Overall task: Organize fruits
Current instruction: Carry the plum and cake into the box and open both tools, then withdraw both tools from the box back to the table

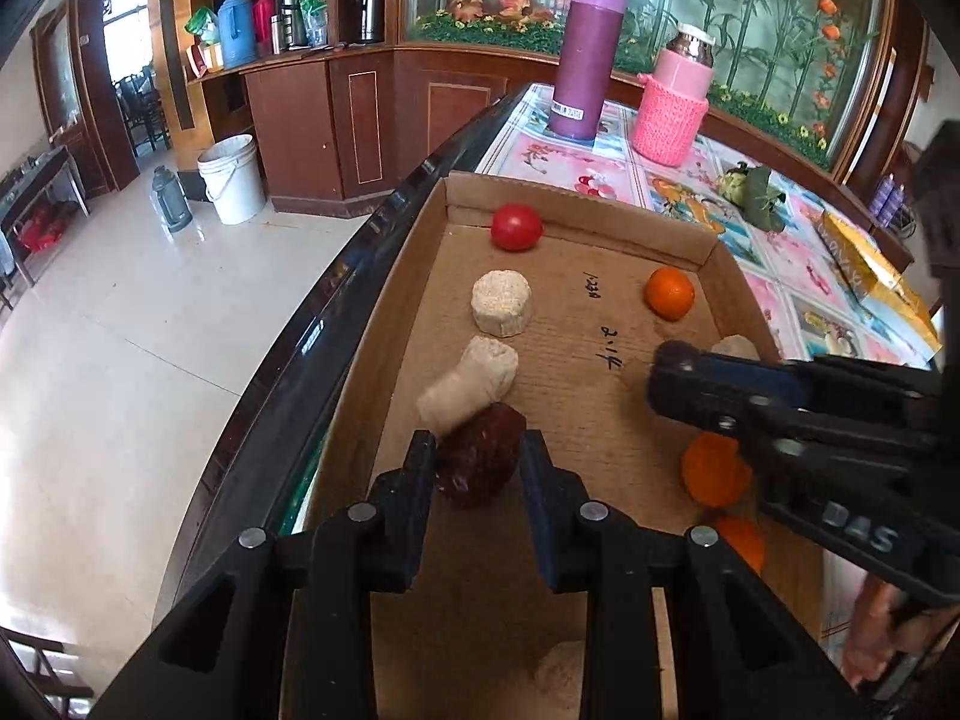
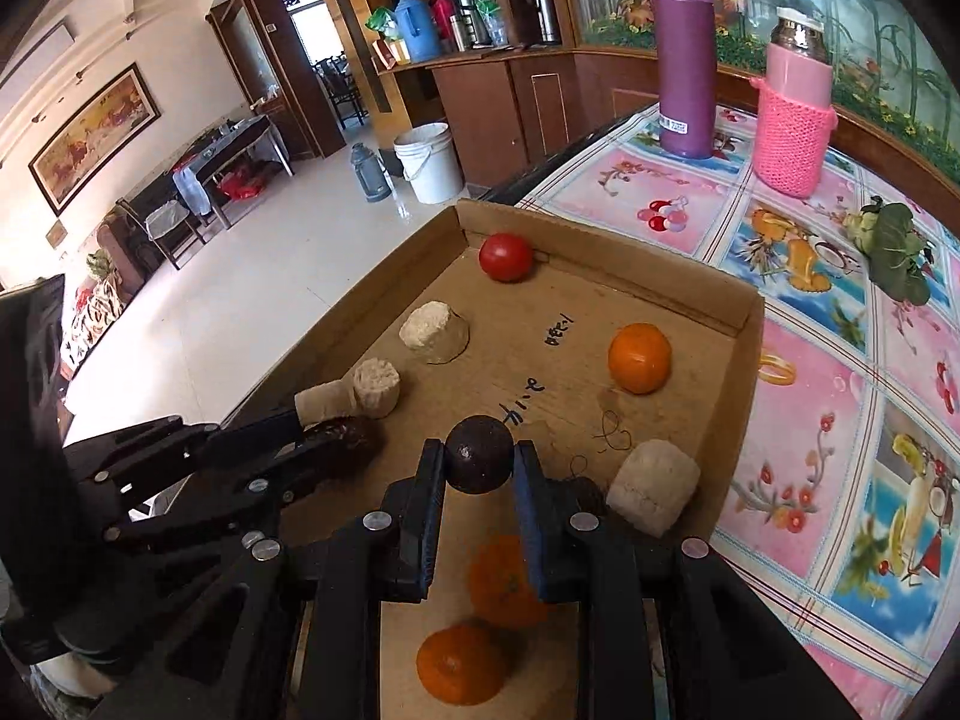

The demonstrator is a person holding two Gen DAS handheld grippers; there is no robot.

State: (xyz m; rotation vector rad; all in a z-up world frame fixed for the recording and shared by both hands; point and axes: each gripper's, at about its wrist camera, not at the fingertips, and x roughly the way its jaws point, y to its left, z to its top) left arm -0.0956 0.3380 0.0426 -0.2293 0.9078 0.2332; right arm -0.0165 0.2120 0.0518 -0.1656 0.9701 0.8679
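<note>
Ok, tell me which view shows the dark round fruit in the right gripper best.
The right wrist view: the dark round fruit sits centred between the right gripper fingers, in full outline. In the left wrist view the right gripper comes in side-on and its fingers hide the fruit.

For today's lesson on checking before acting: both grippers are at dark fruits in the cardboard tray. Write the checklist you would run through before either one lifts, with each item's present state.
1. Right gripper closed on the dark round fruit: ok, fingers touch both sides.
2. Left gripper gripping the dark red fruit: cannot tell; fingers flank it, contact unclear.
3. Dark red fruit free of neighbours: not ok, a pale cylinder lies against it.
4. Grippers apart from each other: ok.
5. Oranges under the right gripper clear of its fingers: cannot tell.
6. Cardboard tray fully on the table: cannot tell.
</note>
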